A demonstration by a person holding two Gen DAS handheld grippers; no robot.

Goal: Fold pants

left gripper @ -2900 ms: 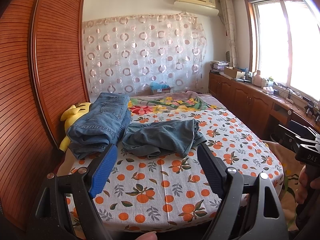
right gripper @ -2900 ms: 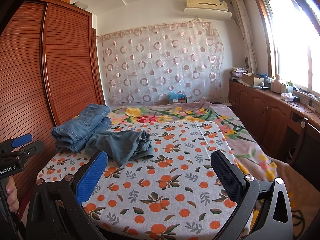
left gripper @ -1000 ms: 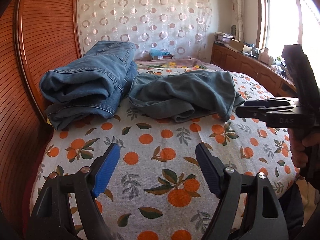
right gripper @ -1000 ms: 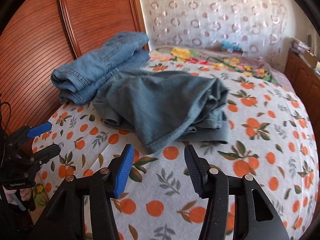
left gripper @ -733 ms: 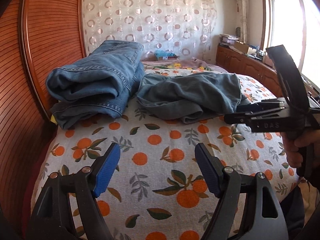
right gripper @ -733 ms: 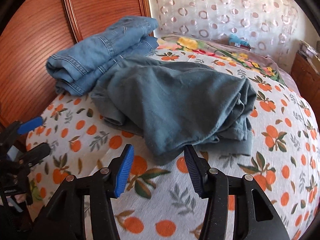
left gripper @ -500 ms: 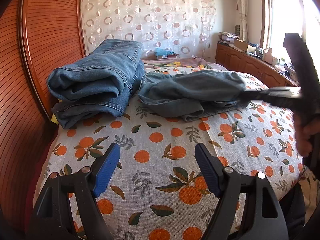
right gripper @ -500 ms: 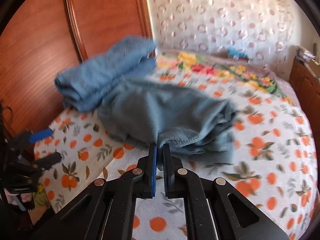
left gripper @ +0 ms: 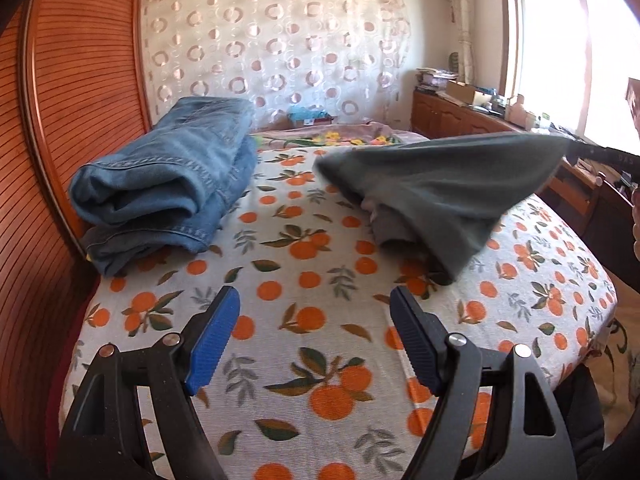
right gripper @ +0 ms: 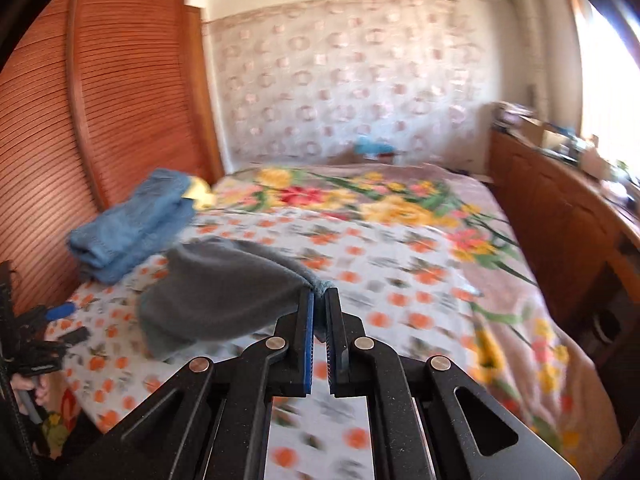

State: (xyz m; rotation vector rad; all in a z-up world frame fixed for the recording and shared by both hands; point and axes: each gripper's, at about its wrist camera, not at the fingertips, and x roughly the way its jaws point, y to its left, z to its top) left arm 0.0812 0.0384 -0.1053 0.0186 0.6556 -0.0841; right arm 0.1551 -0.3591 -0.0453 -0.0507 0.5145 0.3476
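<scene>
- Left wrist view: the left tool (left gripper: 314,322) hangs above the near part of the bed (left gripper: 320,320), its blue-padded fingers (left gripper: 212,334) spread wide with nothing between them.
- Farther back, the grey-green pants (left gripper: 444,190) are pulled up by one edge toward the right, where the right tool (left gripper: 600,155) holds them; the lower part sags down onto the orange-print bedspread.
- A folded pile of blue jeans (left gripper: 168,180) lies at the left of the bed, beside the slatted wooden wardrobe (left gripper: 72,100), apart from the pants.
- Right wrist view, blurred: the right tool (right gripper: 319,300) is clamped on a hem of the pants (right gripper: 224,292), its pads nearly together with cloth between them.
- The pants trail down to the left onto the bed (right gripper: 400,264); the jeans (right gripper: 132,224) lie beyond them by the wardrobe (right gripper: 100,100).
- The left tool (right gripper: 60,322) shows at the left edge, too small to judge there.
</scene>
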